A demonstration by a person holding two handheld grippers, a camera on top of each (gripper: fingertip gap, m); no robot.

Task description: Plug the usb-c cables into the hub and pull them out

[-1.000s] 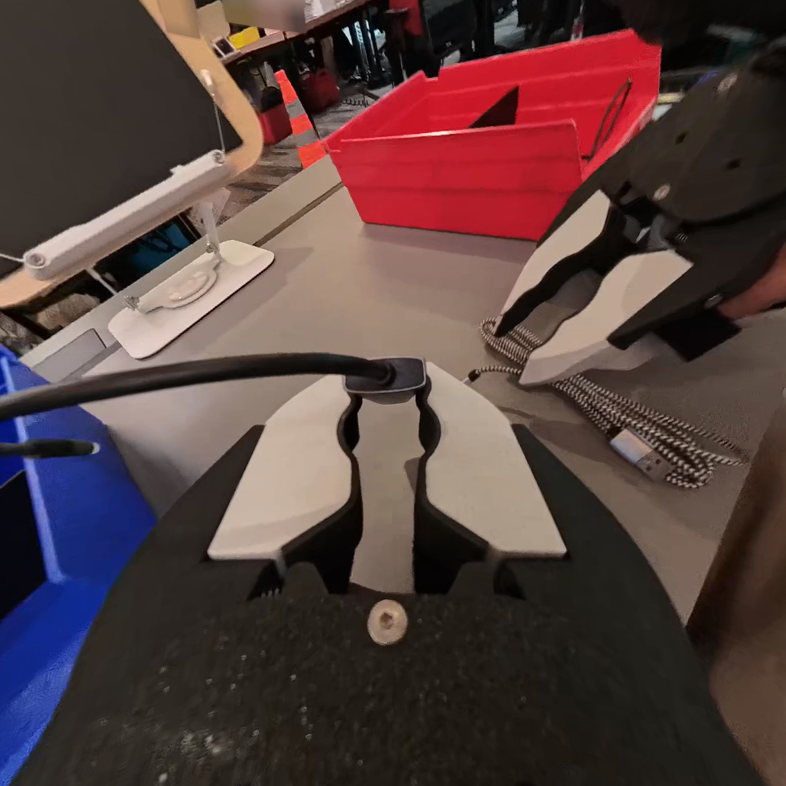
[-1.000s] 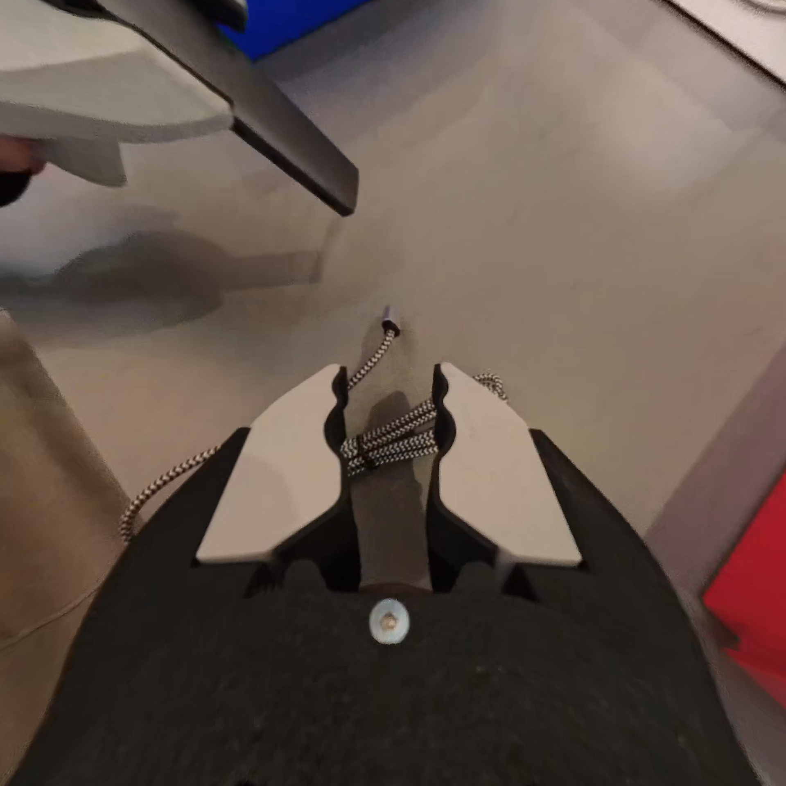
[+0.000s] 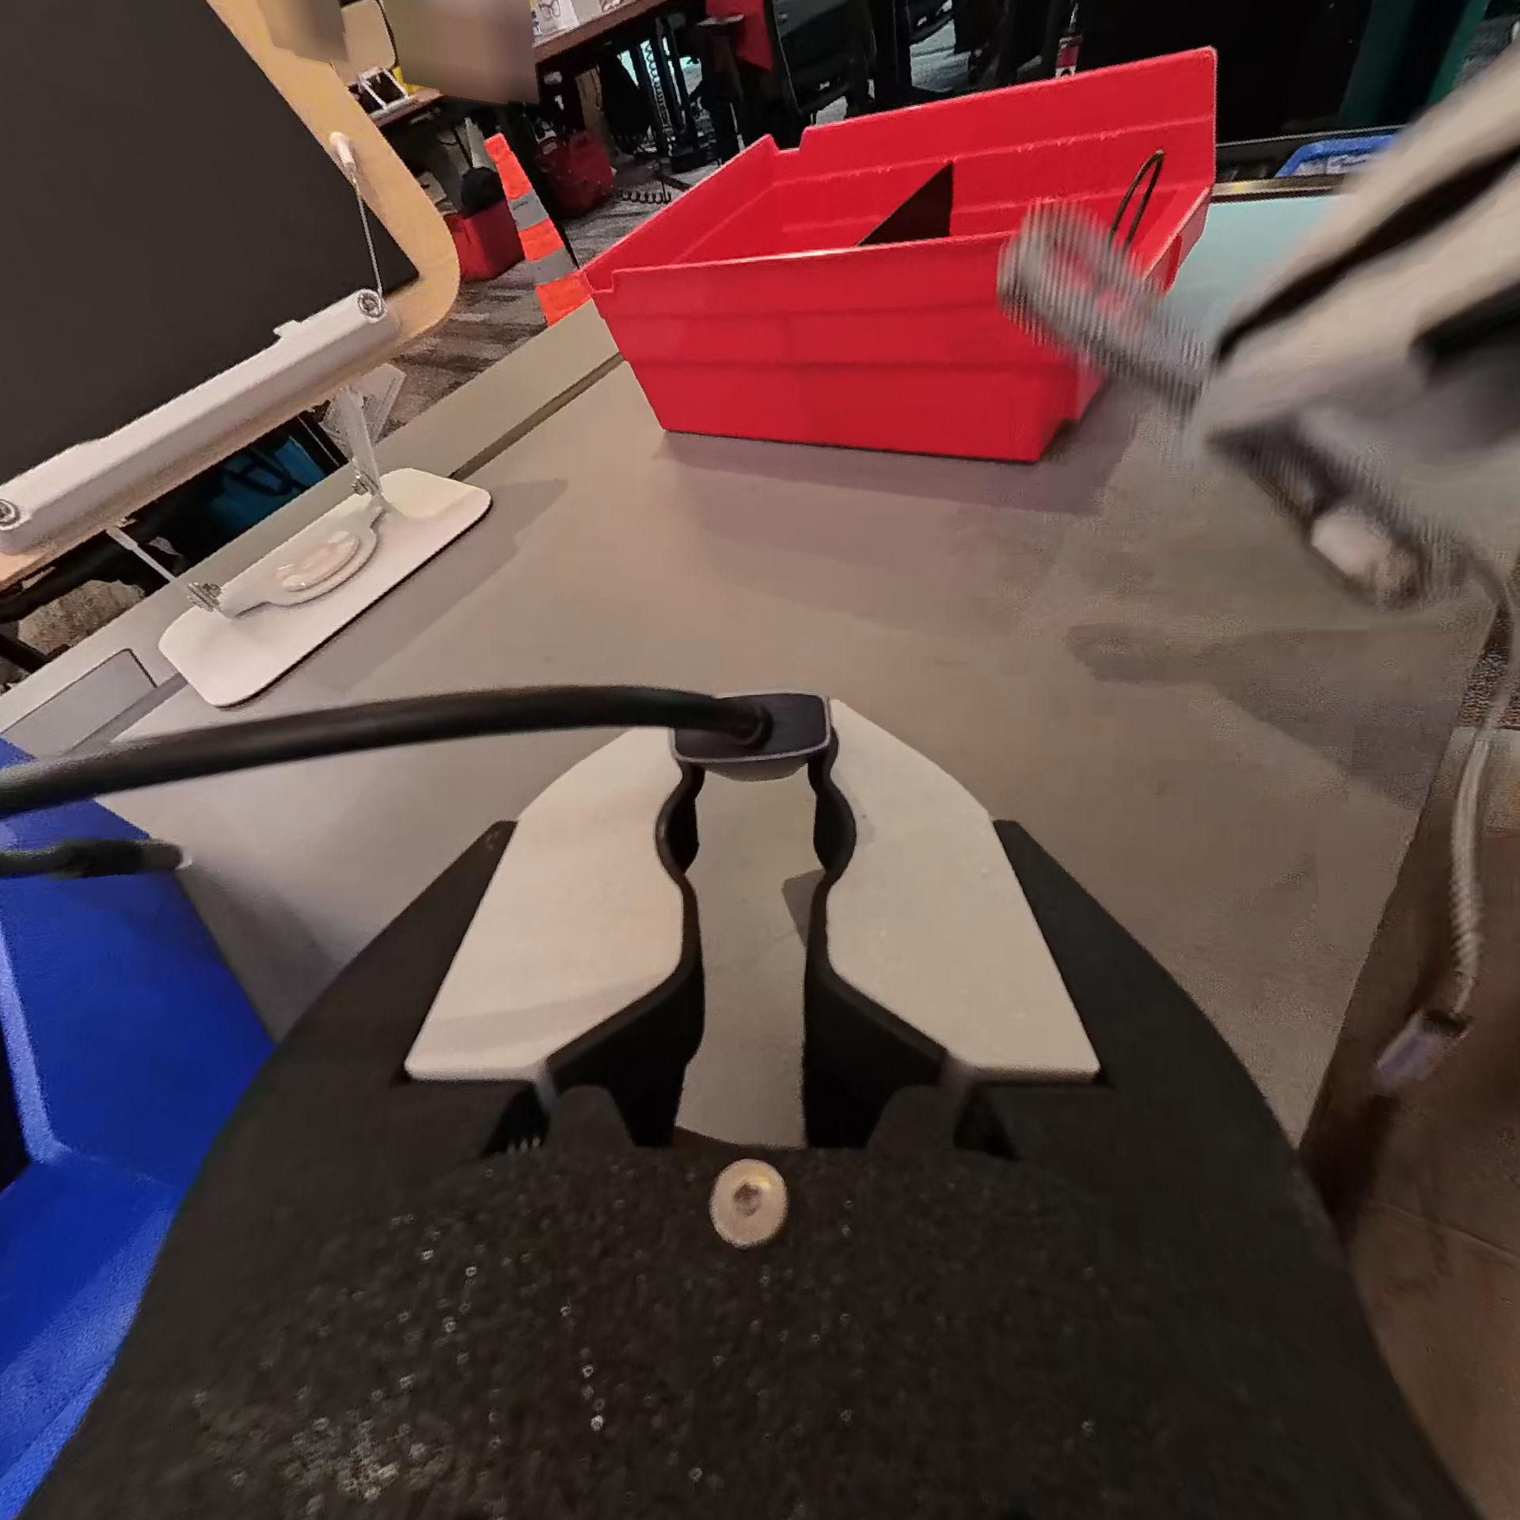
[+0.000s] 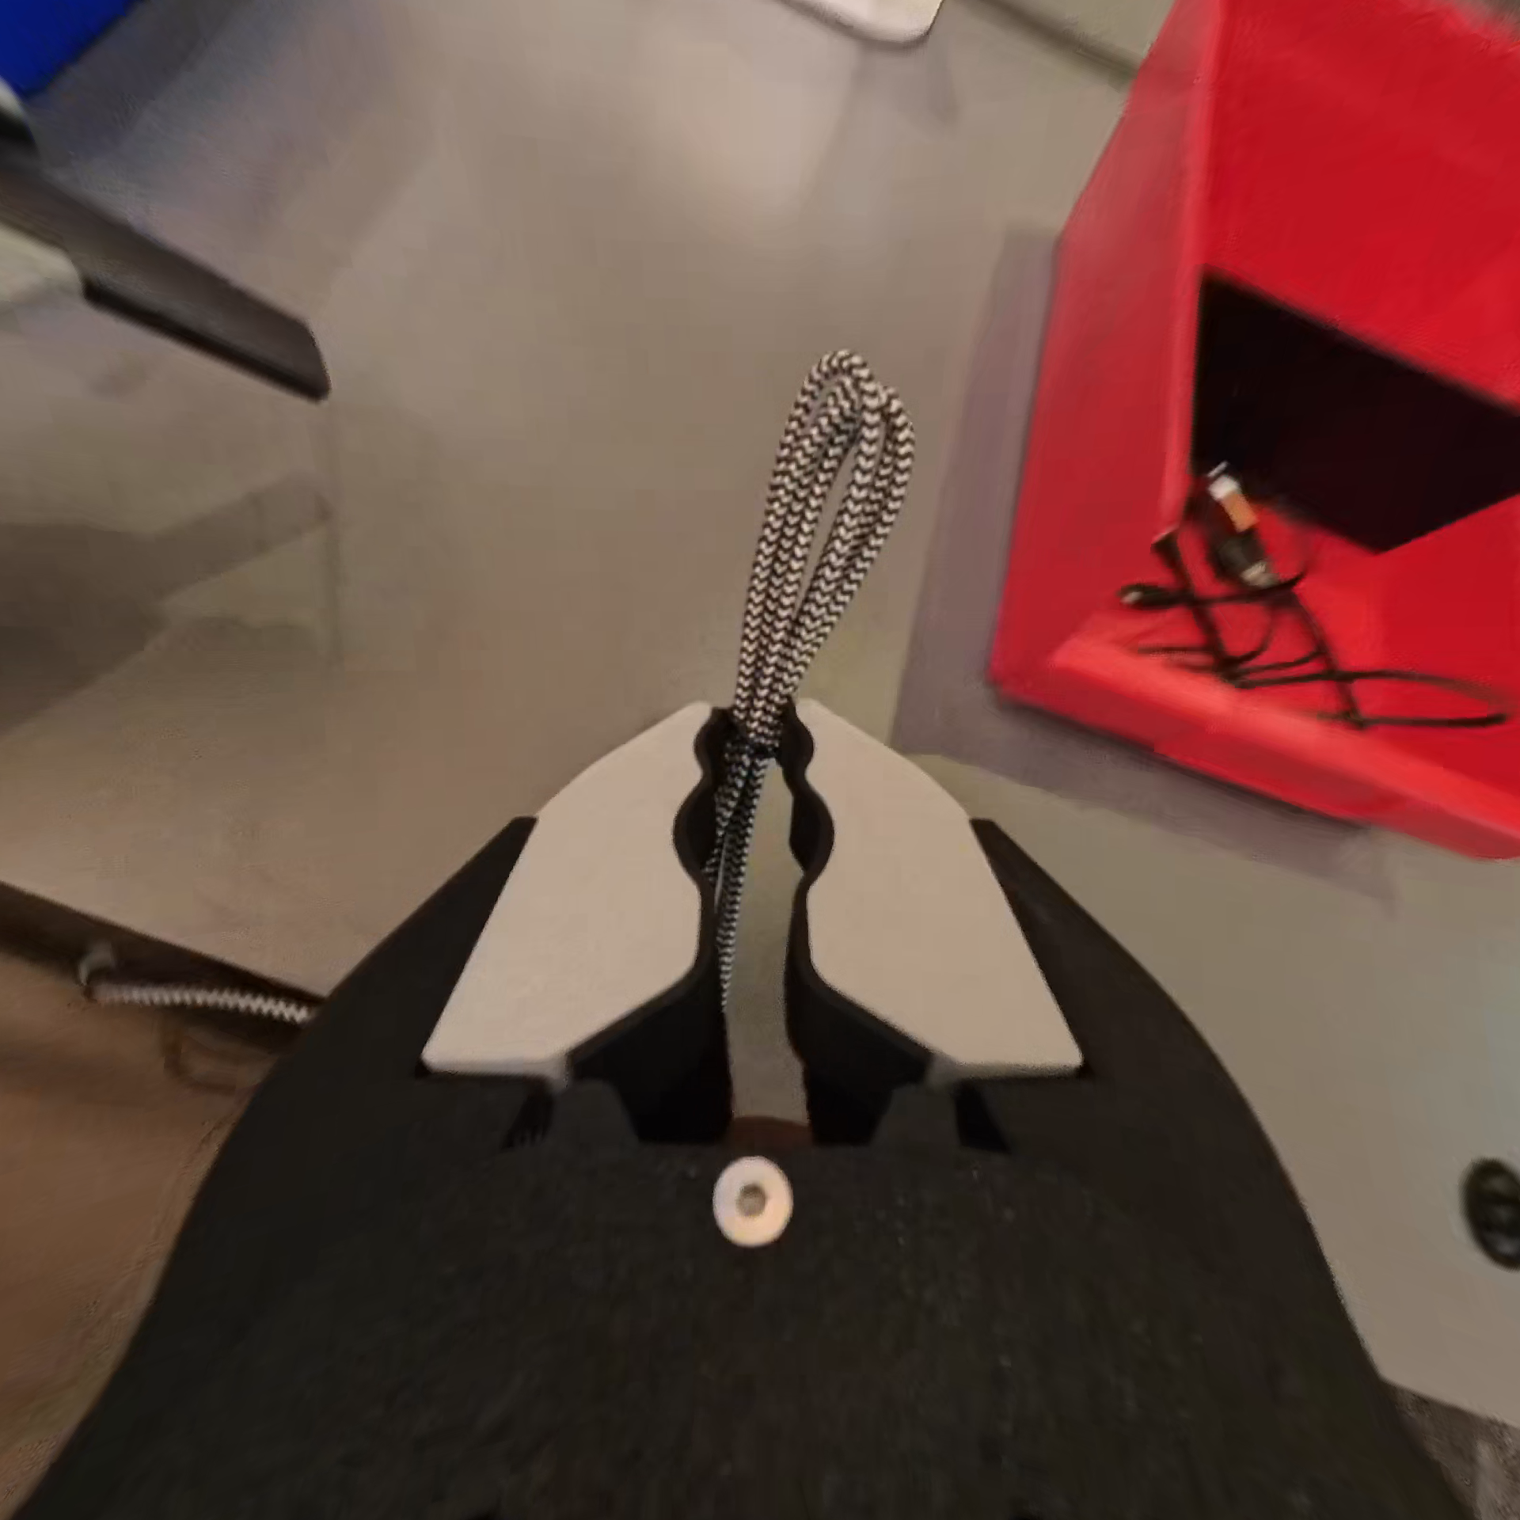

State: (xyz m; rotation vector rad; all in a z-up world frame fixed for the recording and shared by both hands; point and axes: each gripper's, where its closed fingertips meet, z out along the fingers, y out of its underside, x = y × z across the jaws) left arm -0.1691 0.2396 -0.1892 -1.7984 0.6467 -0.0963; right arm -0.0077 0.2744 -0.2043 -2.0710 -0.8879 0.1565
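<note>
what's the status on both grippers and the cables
Left gripper shut on hub. Right gripper shut on braided cable, lifted off table. Nothing in the way.

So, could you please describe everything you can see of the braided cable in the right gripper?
The braided cable has a black-and-white woven fabric sleeve. It is folded into a bundle of loops, and the right gripper is shut on it near the fingertips, loops projecting beyond them above the grey table. One strand trails back between the fingers; another stretch shows at lower left. Its plugs are not clear.
</note>
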